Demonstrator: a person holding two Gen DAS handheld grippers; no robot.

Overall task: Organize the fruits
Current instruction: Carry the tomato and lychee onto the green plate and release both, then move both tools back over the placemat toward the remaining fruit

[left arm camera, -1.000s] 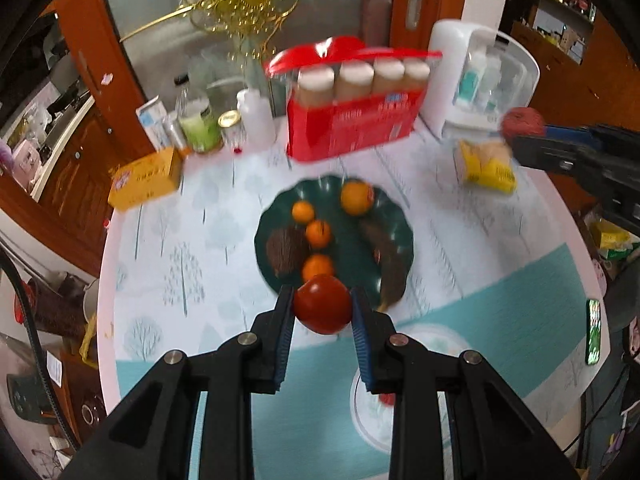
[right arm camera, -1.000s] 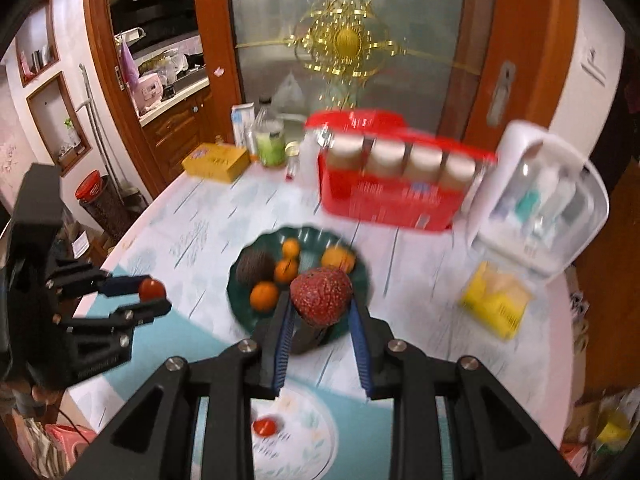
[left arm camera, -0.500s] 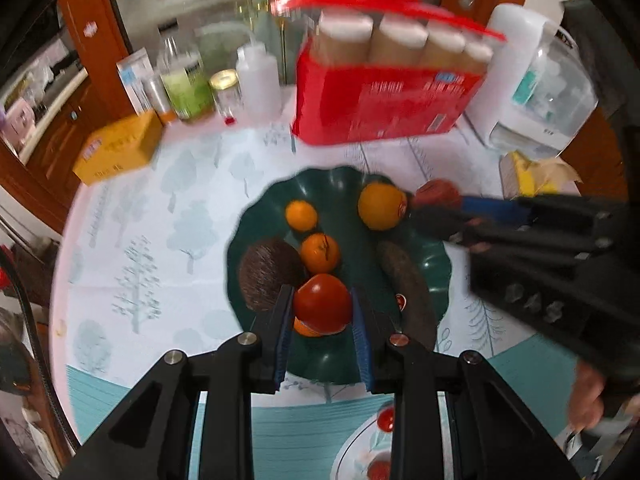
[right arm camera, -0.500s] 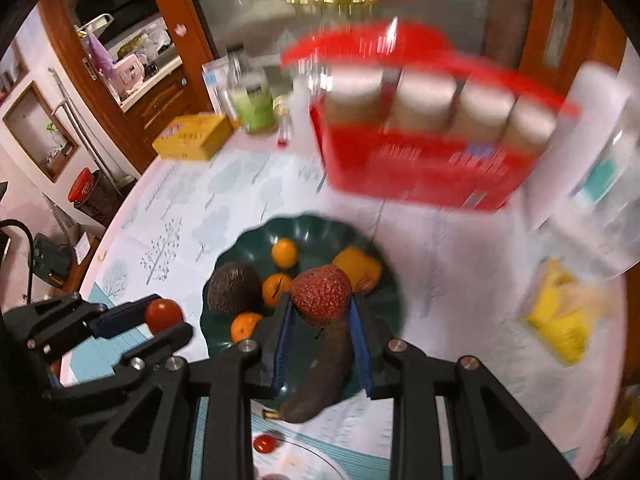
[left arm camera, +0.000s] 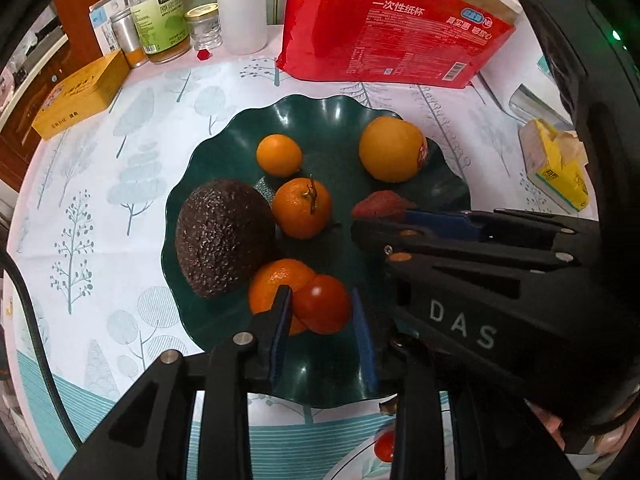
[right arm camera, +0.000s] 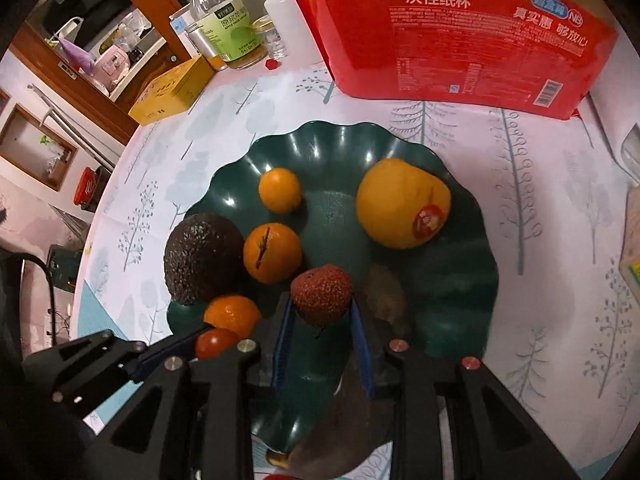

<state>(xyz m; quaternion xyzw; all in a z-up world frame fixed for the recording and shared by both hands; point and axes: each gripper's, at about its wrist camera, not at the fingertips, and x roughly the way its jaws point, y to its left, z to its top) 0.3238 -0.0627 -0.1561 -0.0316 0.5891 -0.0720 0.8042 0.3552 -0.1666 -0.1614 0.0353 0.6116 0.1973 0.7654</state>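
Your left gripper has just been opening around the tomato on the green plate; your right gripper pinches the lychee just above it

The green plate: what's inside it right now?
On the plate: an avocado, three mandarins, a yellow orange, a tomato and a lychee between gripper fingers. A dark fruit hides under the right gripper.
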